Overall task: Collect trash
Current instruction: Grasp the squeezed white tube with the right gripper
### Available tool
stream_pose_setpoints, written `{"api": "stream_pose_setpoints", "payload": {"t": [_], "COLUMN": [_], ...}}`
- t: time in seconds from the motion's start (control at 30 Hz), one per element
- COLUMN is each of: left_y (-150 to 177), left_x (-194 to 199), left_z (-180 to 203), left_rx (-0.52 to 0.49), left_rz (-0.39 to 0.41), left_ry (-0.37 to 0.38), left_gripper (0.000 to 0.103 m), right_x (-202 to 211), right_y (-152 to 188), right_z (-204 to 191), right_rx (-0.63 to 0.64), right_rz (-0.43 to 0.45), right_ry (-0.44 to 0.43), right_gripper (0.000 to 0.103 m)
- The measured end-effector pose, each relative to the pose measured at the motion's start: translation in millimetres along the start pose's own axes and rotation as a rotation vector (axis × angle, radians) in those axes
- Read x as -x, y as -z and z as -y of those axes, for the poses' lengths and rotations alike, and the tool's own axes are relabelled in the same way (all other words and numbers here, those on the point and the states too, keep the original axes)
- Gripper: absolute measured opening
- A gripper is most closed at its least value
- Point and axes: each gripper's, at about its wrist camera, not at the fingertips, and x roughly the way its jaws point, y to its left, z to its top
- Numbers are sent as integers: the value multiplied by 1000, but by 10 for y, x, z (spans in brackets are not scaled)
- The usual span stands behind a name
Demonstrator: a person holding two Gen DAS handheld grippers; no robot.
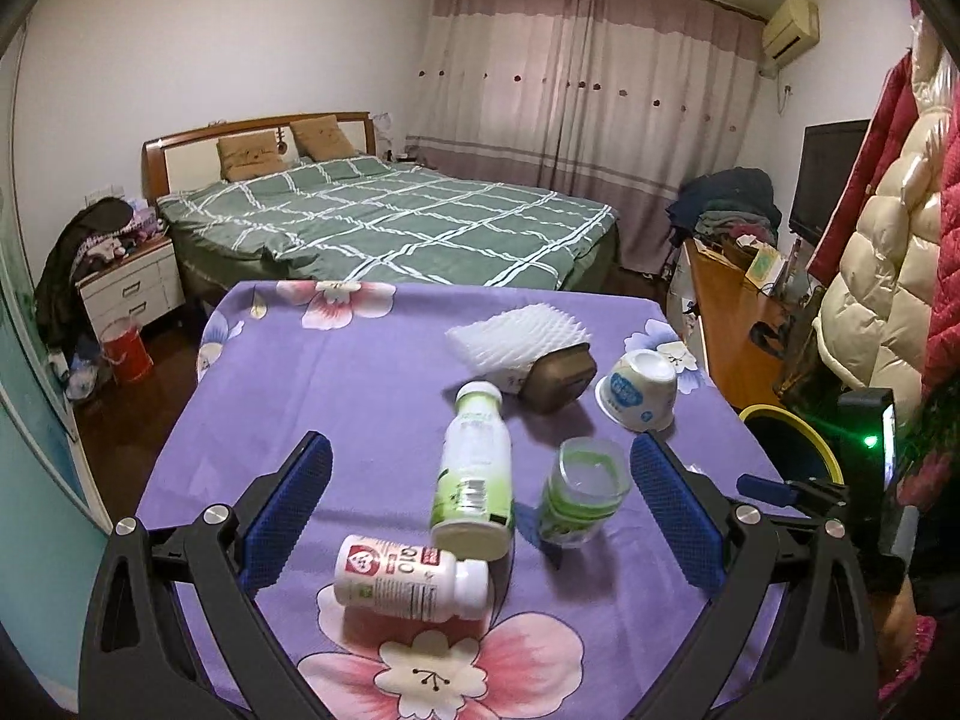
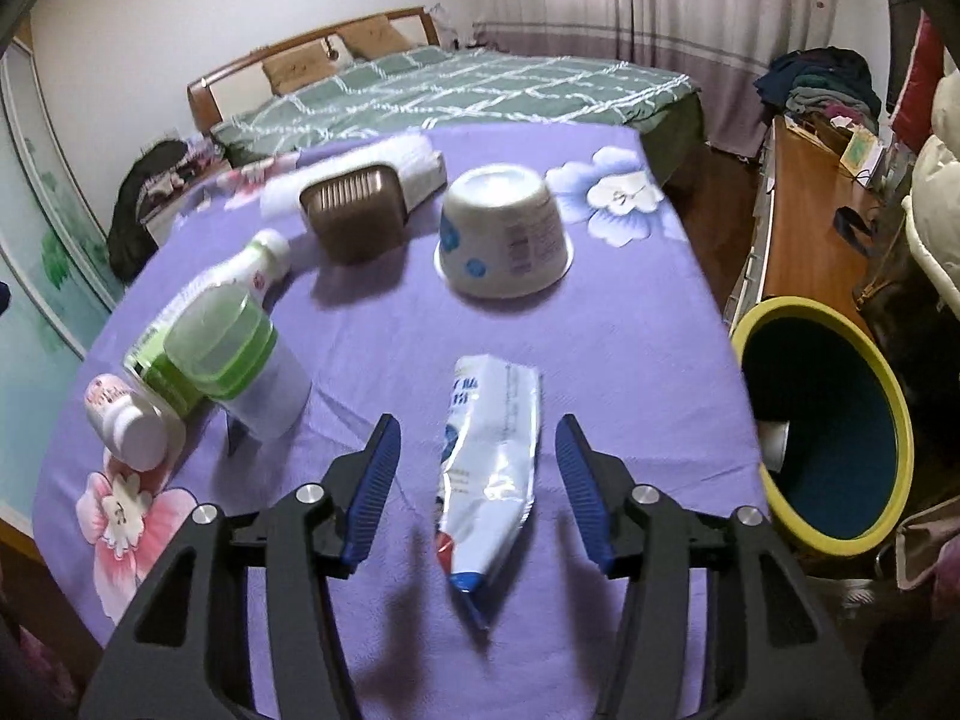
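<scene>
The table carries the trash; the bin stands off its right edge. Near the front edge, the pouch lies lengthwise between the right gripper's spread jaws, probably untouched. The left gripper gapes over bottles.

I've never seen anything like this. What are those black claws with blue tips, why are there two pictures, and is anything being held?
Those claws are hand-held grippers, one in each of a person's hands, each carrying a wide-angle camera that looks out along its two fingers. One picture comes from the left gripper, the other from the right gripper. Both are open and hold nothing.

On the purple flowered tablecloth lies trash: a crumpled white-and-blue pouch between the right gripper's fingers, a green-labelled bottle on its side, a small pink-labelled bottle, a clear cup, an upturned white tub, a brown tray and white foam netting. A yellow-rimmed bin stands beside the table.
</scene>
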Motion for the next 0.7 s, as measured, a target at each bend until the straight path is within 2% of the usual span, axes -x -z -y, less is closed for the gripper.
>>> {"api": "stream_pose_setpoints", "payload": {"t": [0.27,0.33,0.37,0.7], "left_y": [59,62,61,68], "left_x": [-76,-82,-88,-133], "left_z": [1,14,21,85], "left_rx": [20,19,18,6], "left_rz": [-18,-20,-21,-33], "left_ry": [11,10,10,13], "left_gripper": [98,98,98,98], "right_x": [-167,-199,-199,-153], "right_y": [105,113,123,130], "right_z": [-42,-39,-40,28], "right_rx": [15,12,12,-7], "right_rz": [-60,-68,-66,-43], "right_ry": [18,15,18,19], "right_gripper": [51,39,37,33]}}
